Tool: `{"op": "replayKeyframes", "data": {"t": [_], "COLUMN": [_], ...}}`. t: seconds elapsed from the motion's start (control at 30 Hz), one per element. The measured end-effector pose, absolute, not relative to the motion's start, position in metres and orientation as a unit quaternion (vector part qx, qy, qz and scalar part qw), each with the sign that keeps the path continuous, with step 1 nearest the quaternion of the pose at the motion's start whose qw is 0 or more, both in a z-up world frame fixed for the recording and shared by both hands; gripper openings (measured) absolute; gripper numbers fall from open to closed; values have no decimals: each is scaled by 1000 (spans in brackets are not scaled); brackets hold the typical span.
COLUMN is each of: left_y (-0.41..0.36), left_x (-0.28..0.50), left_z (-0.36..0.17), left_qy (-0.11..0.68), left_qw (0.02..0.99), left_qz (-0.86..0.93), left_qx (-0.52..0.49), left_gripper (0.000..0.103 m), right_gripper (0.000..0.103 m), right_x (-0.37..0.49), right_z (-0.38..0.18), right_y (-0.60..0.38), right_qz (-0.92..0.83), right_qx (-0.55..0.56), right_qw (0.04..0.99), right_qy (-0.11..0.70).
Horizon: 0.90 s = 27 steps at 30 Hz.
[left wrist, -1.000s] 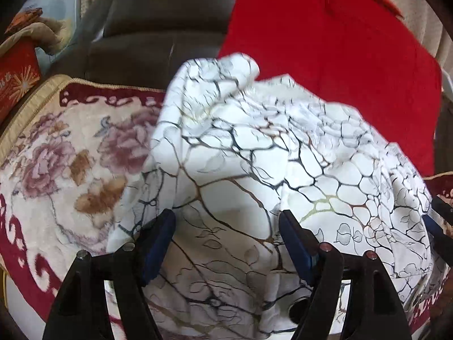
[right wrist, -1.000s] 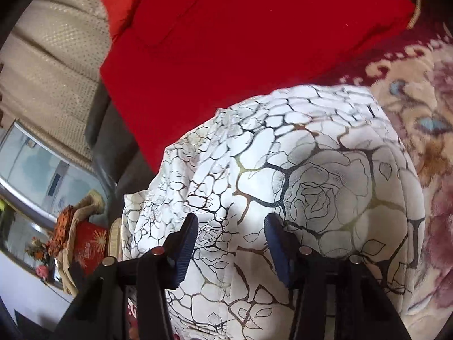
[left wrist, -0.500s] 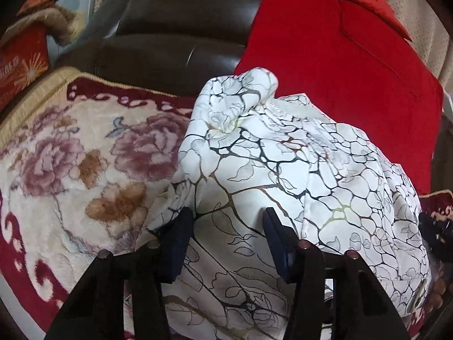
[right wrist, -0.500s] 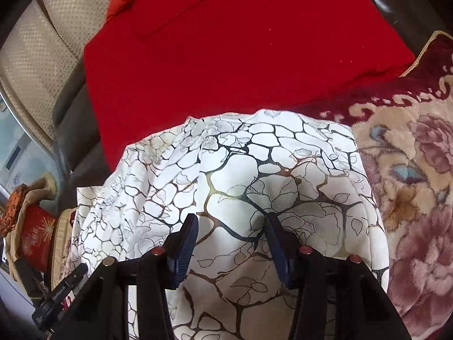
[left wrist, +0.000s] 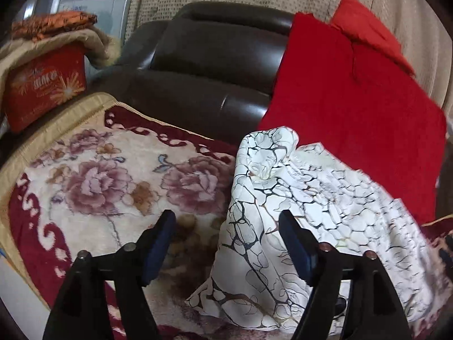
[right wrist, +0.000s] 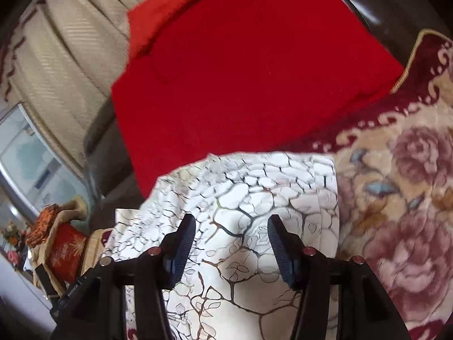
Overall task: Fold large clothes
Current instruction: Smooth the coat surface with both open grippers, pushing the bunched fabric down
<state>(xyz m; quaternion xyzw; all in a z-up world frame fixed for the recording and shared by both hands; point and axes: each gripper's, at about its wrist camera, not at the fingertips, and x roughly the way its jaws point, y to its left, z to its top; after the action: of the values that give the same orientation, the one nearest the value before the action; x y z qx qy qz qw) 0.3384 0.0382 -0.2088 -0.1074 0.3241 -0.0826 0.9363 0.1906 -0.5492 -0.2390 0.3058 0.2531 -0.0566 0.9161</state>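
A white garment with a black and gold cracked-vein print (left wrist: 297,198) lies bunched on a floral blanket (left wrist: 93,181). It also shows in the right wrist view (right wrist: 254,198). My left gripper (left wrist: 226,243) is open, its right finger over the garment's left edge and its left finger over the blanket; it holds nothing. My right gripper (right wrist: 230,243) is open and hovers above the garment's middle, holding nothing.
A red cloth (left wrist: 354,90) lies behind the garment over a dark leather sofa (left wrist: 198,65), and also shows in the right wrist view (right wrist: 240,70). A red box under a beige cloth (left wrist: 42,85) stands at the far left. Beige upholstery (right wrist: 70,56) rises behind.
Both grippers have pulled back and up from the garment and their jaws have opened wider. The garment has dropped lower and flatter onto the blanket.
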Motion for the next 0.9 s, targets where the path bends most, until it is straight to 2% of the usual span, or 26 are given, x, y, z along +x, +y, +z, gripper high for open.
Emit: {"op": "replayKeyframes", "data": {"t": [0.1, 0.17, 0.2, 0.27, 0.4, 0.53, 0.7, 0.8, 0.9], "left_y": [36, 30, 30, 34, 37, 27, 17, 13, 13], "left_x": [349, 361, 363, 367, 358, 341, 332, 333, 335], "left_z": [-227, -249, -257, -266, -254, -228, -213, -215, -219], "left_qy": [351, 390, 403, 415, 391, 347, 318, 321, 330], "left_qw": [932, 919, 914, 907, 918, 937, 948, 947, 944], "left_qz": [-48, -32, -32, -38, -31, -15, -4, 0, 3], "left_qx": [-77, -43, -40, -61, -64, -34, -2, 13, 24], "left_gripper": [77, 78, 80, 80, 80, 80, 81, 81, 81], "right_gripper": [57, 57, 56, 55, 55, 57, 57, 58, 62], "right_x": [197, 210, 218, 222, 213, 209, 226, 243, 249], "right_z": [-246, -263, -275, -286, -274, -256, -257, -273, -274], "right_y": [-549, -549, -549, -555, -565, -554, -516, -497, -487], "right_qz": [-20, 1, -8, -14, 0, 4, 11, -13, -30], "right_qx": [327, 342, 342, 358, 388, 352, 298, 262, 240], "right_qw": [903, 882, 869, 858, 860, 886, 895, 887, 890], "right_qy": [277, 324, 358, 368, 331, 302, 332, 381, 387]}}
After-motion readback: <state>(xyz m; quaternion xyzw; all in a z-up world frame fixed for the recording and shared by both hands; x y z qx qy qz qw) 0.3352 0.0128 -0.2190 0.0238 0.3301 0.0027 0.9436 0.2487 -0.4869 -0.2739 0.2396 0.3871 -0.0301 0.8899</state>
